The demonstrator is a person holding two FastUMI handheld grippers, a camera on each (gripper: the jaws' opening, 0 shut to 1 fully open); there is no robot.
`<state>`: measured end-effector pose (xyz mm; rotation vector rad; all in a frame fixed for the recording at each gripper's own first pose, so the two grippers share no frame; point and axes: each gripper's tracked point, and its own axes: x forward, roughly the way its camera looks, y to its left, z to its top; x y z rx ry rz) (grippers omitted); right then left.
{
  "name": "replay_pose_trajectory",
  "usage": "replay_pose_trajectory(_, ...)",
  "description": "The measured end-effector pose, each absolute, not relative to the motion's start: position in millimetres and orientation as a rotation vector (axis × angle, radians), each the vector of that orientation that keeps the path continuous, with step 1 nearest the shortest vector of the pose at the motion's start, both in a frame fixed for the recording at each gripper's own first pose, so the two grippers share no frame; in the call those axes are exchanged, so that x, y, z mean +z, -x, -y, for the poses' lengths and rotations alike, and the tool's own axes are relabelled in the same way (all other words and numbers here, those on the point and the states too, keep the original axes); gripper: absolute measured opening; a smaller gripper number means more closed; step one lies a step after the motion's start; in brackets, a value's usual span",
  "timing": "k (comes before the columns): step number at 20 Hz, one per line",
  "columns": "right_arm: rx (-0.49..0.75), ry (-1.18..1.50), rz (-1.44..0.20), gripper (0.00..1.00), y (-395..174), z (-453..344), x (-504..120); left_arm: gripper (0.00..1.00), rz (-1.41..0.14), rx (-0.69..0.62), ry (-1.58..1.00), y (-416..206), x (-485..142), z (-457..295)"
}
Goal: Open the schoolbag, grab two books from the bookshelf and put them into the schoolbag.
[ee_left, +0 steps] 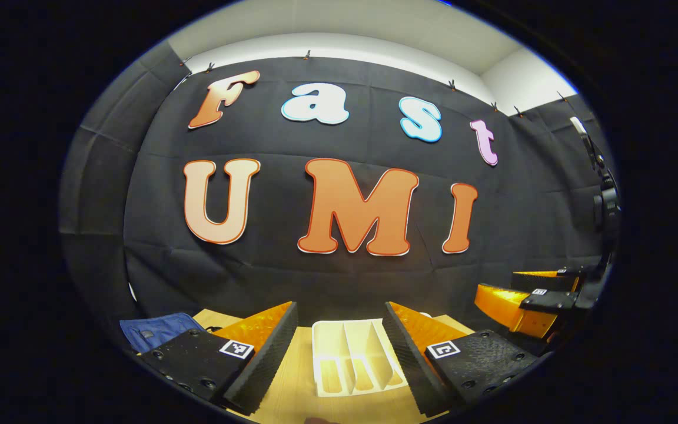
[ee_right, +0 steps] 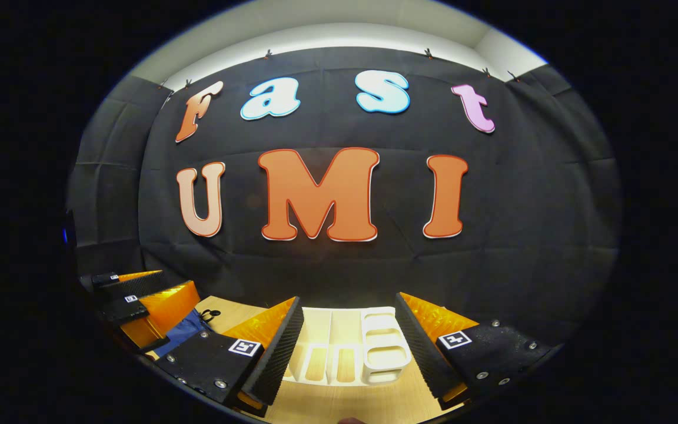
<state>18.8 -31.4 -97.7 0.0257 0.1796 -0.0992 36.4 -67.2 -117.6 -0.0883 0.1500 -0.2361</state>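
Progress: nothing seen done | blue schoolbag (ee_left: 159,330) lower left, untouched | white bookshelf (ee_left: 354,356) bottom centre, slots bookless | left gripper (ee_left: 339,353), right gripper (ee_right: 348,350) held apart, nothing gripped

Nothing readable is showing on the things here; small square black-and-white marker tags (ee_left: 236,348) are sitting on the gripper fingers (ee_left: 198,359), carrying coded patterns rather than any letters or numbers.
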Motion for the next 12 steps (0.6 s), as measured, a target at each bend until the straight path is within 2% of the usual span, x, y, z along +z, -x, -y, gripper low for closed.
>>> replay_pose_trajectory(7,-0.094,-0.027,-0.204,0.94,-16.0,24.7,-115.6,0.93,-0.042,-0.206,0.047,-23.3,-87.1,62.8)
replay_pose_trajectory(12,-0.101,-0.033,-0.165,0.95,-13.4,24.6,-111.6,0.94,-0.02,-0.189,0.046,-15.5,-83.5,63.4)
